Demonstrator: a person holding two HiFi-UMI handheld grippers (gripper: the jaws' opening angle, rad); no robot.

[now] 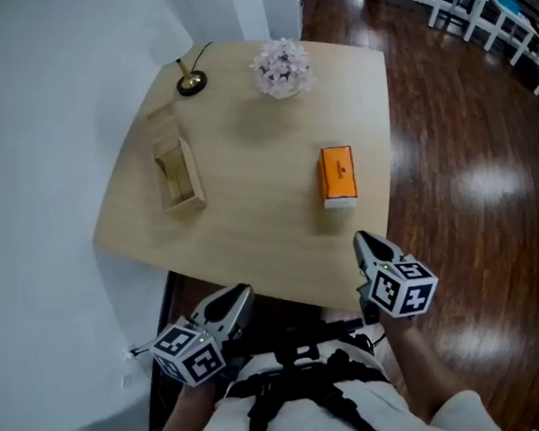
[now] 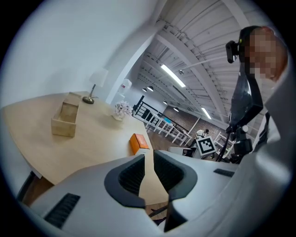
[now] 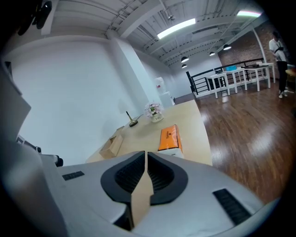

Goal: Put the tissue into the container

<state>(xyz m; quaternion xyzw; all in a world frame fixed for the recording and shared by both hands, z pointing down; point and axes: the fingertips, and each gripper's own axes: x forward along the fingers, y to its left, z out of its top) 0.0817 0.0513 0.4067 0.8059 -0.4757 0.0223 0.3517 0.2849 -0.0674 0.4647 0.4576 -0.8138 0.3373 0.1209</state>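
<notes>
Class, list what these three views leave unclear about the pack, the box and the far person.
Pack: print too small to read, every view.
Box: floor hidden by its near wall, left gripper view.
Far person: too small and at the edge, right gripper view.

Bright, even white light. Ceiling strip lamps [image 3: 178, 27] overhead; glare patches on floor [image 1: 492, 181]. Soft, faint shadows on table [image 1: 250, 211]. Gripper views fisheye-bent, black vignette at corners. Head view sharp, edges mildly curved.

Grey left gripper [image 1: 237, 297] and right gripper [image 1: 360, 242], black ribbed fingers [image 3: 129, 175], chequered marker cubes [image 1: 189, 351], black harness [image 1: 298, 386], white top [image 1: 380, 402]
</notes>
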